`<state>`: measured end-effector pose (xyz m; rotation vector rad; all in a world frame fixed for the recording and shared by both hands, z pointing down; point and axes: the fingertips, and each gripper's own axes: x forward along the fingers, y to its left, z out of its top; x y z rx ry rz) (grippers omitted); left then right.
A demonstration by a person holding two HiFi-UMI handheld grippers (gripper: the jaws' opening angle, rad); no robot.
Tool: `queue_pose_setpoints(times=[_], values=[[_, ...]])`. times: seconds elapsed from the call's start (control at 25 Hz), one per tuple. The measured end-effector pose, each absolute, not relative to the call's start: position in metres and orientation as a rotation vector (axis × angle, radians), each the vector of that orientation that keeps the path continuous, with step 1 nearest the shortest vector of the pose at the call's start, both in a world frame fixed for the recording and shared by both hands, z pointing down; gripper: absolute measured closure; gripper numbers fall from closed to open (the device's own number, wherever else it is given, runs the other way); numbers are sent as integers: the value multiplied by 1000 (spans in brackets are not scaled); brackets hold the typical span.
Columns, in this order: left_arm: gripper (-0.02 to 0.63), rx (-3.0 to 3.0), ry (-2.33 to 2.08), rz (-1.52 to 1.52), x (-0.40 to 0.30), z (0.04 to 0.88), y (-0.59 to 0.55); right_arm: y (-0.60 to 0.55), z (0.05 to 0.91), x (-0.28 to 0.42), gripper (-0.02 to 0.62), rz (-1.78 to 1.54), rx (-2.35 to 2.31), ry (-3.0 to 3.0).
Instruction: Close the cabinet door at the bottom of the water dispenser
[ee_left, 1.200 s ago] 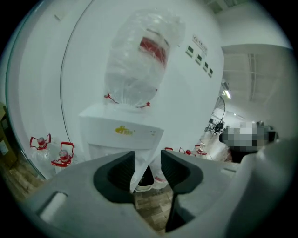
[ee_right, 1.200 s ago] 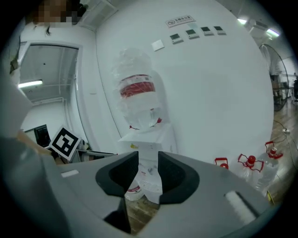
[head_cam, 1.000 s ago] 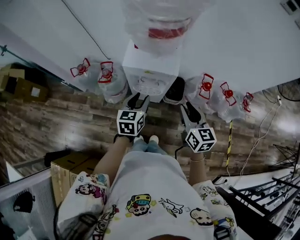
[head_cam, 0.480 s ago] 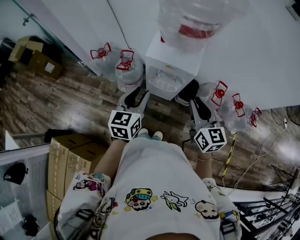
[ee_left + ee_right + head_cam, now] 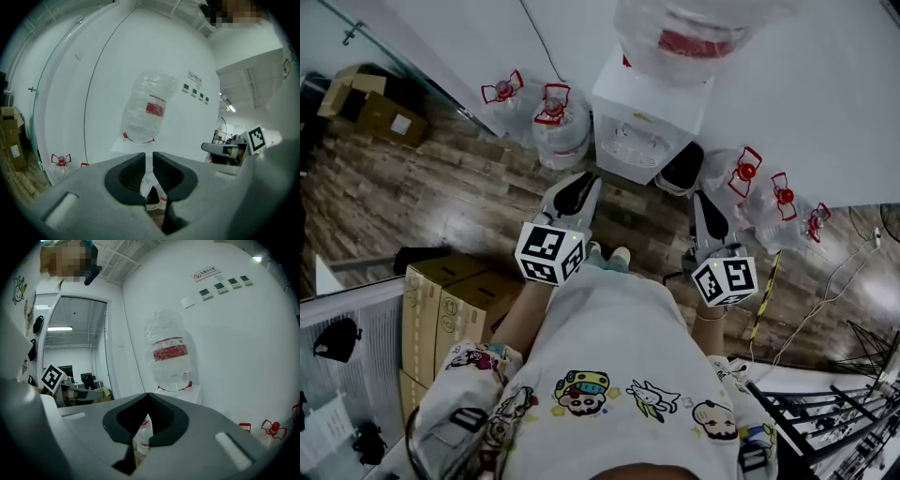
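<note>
Against the white wall point(image 5: 825, 84), the water dispenser point(image 5: 649, 117) stands just ahead of both tongs, with an upturned water bottle point(image 5: 689, 37) on its top. In the head view the left tongs point(image 5: 584, 181) sit off its front left and the right tongs point(image 5: 701, 197) off its front right. Both point toward it and neither touches it. The cabinet door at its foot cannot be seen: the head view looks down on the dispenser's top, and in both gripper views the grey tong bodies cover the lower cabinet. The left tongs are closing, with a thin slit showing between the pads and nothing in it. The right tongs are clenched tight on nothing, their pads meeting.

The bottle wears a red band label whose print is too small to read. High on the wall in the right gripper view hangs a small white sign point(image 5: 206, 273), unreadable, with a row of small dark plates point(image 5: 225, 286) beside it. Each tongs carries a marker cube point(image 5: 549, 253) of black-and-white squares. Spare bottles point(image 5: 561, 131) with red caps stand on the wooden floor point(image 5: 412, 202) on either side of the dispenser. Cardboard boxes point(image 5: 441, 305) at the left bear faint, illegible marks. The person's shirt point(image 5: 609, 375) shows cartoon figures.
</note>
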<state>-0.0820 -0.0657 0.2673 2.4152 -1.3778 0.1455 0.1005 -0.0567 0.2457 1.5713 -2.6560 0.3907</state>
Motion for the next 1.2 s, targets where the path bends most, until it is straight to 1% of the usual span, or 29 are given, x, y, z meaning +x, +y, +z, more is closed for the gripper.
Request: queue_pose_setpoints(times=[0.16,0.6,1.2], values=[[606,2436,-1345,179,-81,273,-61,-51,251,103,584,395,1585,-2630],[607,2473,-1264,206,-76,281,-65,-44,264,111,586,422,1599,-2548],[607,2472,-1301,224,-84,280,-72,-54,267,102,586,427,1590,-2556]])
